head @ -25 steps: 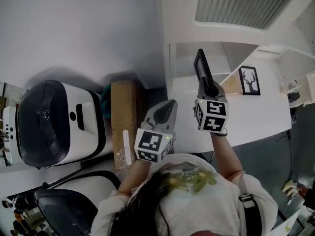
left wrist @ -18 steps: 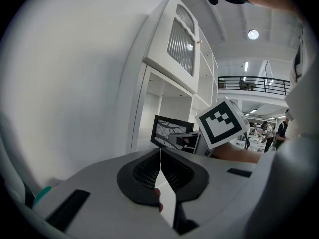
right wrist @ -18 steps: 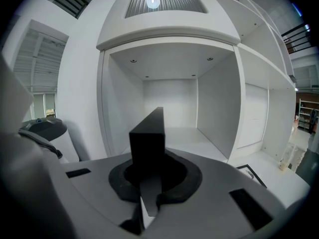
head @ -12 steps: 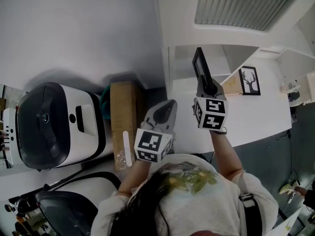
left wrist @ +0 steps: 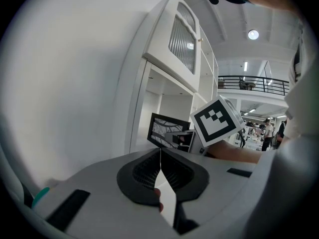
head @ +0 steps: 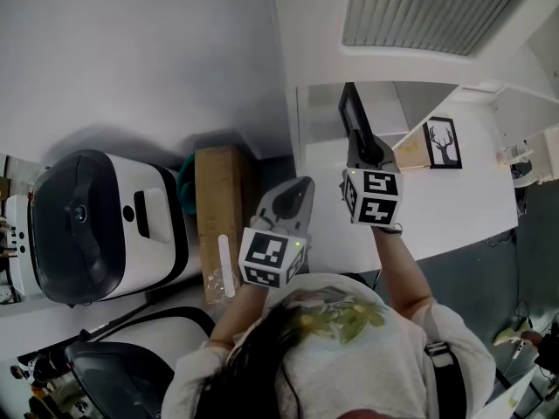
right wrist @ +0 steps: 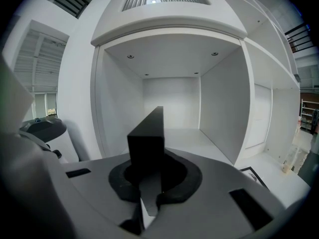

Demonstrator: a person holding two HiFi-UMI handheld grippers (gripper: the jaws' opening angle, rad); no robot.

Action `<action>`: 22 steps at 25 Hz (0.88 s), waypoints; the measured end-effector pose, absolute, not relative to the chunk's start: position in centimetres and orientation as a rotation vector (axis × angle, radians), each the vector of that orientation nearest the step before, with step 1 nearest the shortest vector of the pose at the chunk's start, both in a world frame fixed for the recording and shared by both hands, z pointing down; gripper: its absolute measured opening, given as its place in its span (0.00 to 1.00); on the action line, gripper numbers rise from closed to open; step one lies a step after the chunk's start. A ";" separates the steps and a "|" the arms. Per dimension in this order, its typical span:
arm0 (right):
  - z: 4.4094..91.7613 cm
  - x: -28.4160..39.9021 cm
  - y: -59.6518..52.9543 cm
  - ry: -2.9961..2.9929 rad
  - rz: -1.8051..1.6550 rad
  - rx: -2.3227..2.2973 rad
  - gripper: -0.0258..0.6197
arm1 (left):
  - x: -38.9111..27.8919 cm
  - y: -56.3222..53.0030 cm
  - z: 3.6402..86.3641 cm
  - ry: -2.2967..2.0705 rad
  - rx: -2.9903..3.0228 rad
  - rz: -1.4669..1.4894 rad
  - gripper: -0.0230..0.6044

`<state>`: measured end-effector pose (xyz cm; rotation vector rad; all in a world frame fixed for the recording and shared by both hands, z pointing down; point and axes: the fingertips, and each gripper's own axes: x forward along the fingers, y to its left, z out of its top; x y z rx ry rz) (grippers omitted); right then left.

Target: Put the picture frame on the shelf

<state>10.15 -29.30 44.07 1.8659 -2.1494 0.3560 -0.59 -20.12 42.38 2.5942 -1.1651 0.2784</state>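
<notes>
I see my right hand-held gripper (right wrist: 149, 185) pinching the black picture frame (right wrist: 147, 136), which is upright, edge-on to its camera, at the mouth of the open white shelf (right wrist: 227, 108) compartment. My left hand-held gripper (left wrist: 160, 153) is pressed together, empty, just beside the right one.

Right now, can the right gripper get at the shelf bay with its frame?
Probably yes. The right gripper, shut on the frame, points straight into the open shelf bay; nothing shows inside it or between, and the left gripper sits off to the side.
</notes>
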 end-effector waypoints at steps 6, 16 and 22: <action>44.1 10.0 -29.8 -2.156 0.366 1.860 0.10 | -0.4 -20.1 42.4 -1.162 2.595 0.282 0.09; 44.2 9.9 -30.6 -2.159 0.360 1.856 0.10 | -0.5 -19.8 42.9 -1.169 2.578 0.290 0.09; 44.2 9.7 -31.3 -2.162 0.360 1.851 0.10 | -0.5 -19.7 42.9 -1.171 2.574 0.285 0.09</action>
